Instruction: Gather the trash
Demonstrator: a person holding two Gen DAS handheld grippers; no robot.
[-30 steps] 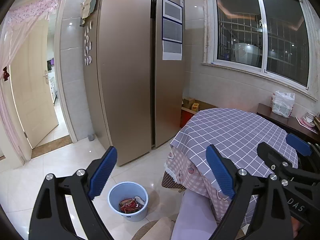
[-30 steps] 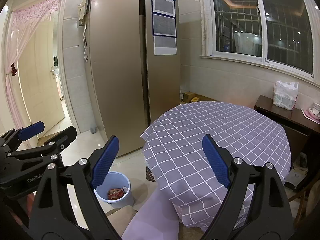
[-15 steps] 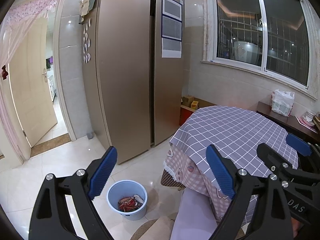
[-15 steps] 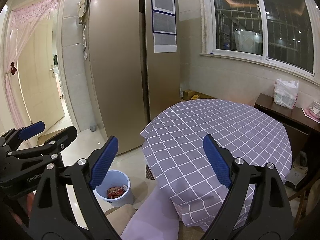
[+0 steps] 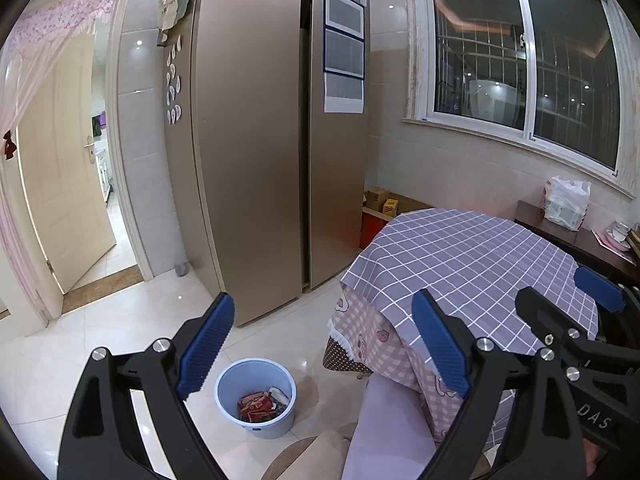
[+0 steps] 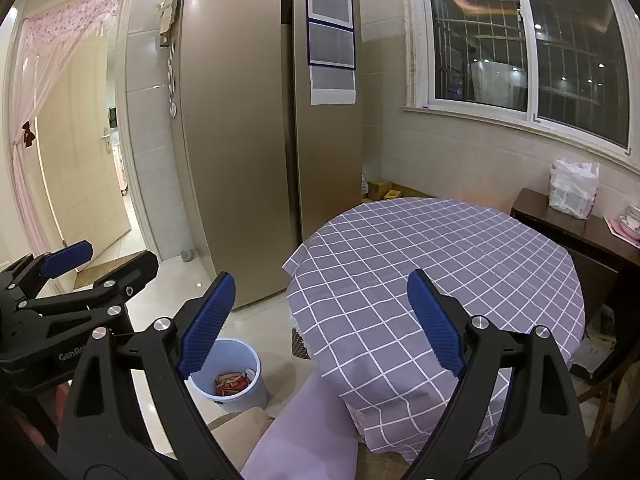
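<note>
A light blue bin [image 5: 256, 398] stands on the tiled floor left of the table; it also shows in the right wrist view [image 6: 230, 376]. Red and white wrappers [image 5: 260, 402] lie inside it. My left gripper [image 5: 322, 346] is open and empty, held well above the floor over the bin side. My right gripper [image 6: 320, 324] is open and empty, above the table's near edge. The round table [image 6: 440, 264] carries a purple checked cloth with nothing on it. Each gripper appears at the edge of the other's view.
A tall bronze fridge [image 5: 260, 140] stands behind the bin. An open door [image 5: 60, 184] is at the left. A dark side table [image 6: 580, 232] with a white plastic bag [image 6: 574, 194] stands at the right under the window. A chair back [image 6: 312, 432] is just below the grippers.
Both views have drifted slightly; the bin sits a little lower and the fridge looks a bit closer. Both grippers stay open and empty.
</note>
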